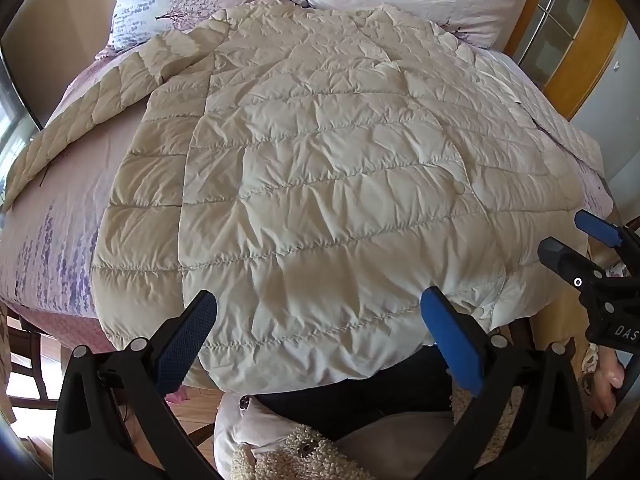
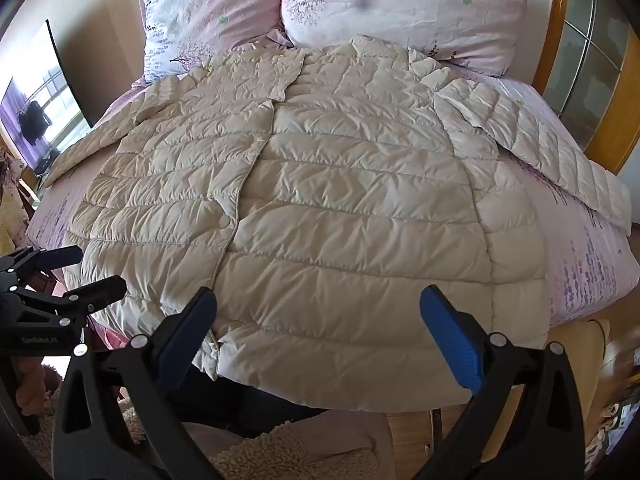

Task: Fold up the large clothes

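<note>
A cream quilted down jacket point(image 1: 320, 168) lies spread flat, front up, on the bed, collar toward the pillows, hem hanging over the near edge; it also shows in the right wrist view point(image 2: 320, 200). One sleeve point(image 1: 92, 112) stretches out to the left, the other sleeve point(image 2: 540, 148) to the right. My left gripper point(image 1: 318, 308) is open and empty, held just above the hem. My right gripper point(image 2: 318, 308) is open and empty above the hem further right. Each gripper shows at the edge of the other's view.
The bed point(image 1: 60, 220) has a pink flowered sheet and two pillows point(image 2: 400, 4) at the head. A wooden frame with glass point(image 2: 592, 72) stands at the right. A mirror point(image 2: 36, 120) leans at the left. Wooden floor point(image 2: 412, 428) lies below the bed edge.
</note>
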A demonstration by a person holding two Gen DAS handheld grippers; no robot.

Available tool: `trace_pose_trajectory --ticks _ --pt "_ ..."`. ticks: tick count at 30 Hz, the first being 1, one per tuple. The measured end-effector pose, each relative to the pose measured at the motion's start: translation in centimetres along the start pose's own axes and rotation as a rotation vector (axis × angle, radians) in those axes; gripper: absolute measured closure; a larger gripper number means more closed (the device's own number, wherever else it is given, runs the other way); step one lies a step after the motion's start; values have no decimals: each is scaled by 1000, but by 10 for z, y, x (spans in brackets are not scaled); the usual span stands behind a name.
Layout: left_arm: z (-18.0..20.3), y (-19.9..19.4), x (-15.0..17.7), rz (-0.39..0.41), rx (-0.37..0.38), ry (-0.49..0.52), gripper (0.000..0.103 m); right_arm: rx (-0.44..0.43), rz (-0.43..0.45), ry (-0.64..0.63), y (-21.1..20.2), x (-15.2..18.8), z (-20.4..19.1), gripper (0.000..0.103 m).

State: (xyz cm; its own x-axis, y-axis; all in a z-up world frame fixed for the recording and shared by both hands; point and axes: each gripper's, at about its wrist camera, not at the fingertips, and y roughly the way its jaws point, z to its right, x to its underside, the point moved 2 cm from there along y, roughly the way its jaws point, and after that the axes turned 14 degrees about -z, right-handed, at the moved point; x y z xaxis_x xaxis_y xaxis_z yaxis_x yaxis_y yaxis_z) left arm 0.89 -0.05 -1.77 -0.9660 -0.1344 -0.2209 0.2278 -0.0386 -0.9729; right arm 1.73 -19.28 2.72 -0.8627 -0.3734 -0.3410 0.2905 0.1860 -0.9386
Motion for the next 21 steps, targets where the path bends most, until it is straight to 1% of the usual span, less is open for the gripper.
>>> trace_pose_trajectory --ticks 6,21 --pt "0 0 0 -1 1 -1 1 -2 2 -1 7 2 -3 2" --pt "-1 1 -2 0 1 1 1 -11 -3 3 2 1 -3 2"
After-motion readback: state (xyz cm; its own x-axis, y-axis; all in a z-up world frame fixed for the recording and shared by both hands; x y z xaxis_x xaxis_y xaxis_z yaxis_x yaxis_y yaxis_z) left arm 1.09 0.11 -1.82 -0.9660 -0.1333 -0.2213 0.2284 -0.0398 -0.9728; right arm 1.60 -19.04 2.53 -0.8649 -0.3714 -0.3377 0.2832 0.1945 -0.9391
